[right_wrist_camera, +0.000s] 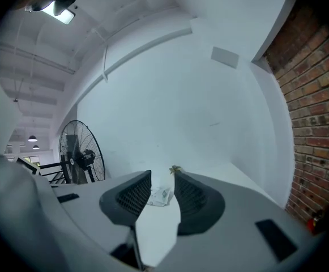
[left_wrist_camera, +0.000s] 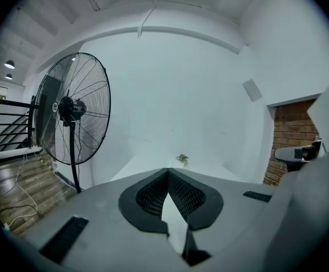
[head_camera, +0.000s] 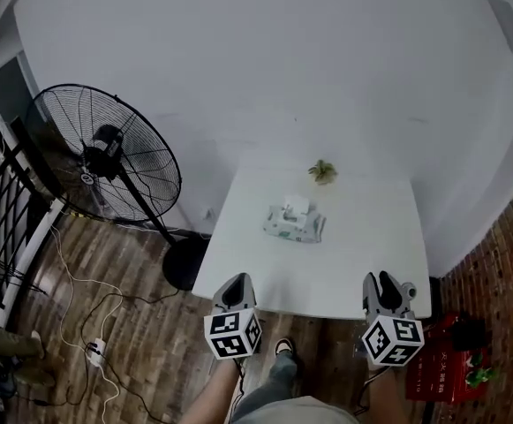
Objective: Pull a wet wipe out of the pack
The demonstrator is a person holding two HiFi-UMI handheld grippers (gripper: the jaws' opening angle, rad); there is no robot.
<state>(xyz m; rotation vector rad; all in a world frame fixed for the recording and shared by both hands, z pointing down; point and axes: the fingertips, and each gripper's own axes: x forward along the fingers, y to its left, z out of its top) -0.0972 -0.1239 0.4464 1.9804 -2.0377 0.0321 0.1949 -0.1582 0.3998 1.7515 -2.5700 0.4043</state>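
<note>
The wet wipe pack (head_camera: 294,223) lies flat on the white table (head_camera: 362,254), with a white bit sticking up at its far end. Just behind the pack is a little green plant (head_camera: 323,171). Both grippers hang well short of the pack, by the table's near edge — neither touches it. The left gripper (head_camera: 237,281), near-left of the pack, has its jaw tips pressed together on nothing. The right gripper (head_camera: 381,279), near-right of the pack, has its jaws apart and empty. Far left of the pack stands a big black fan (head_camera: 106,153).
</note>
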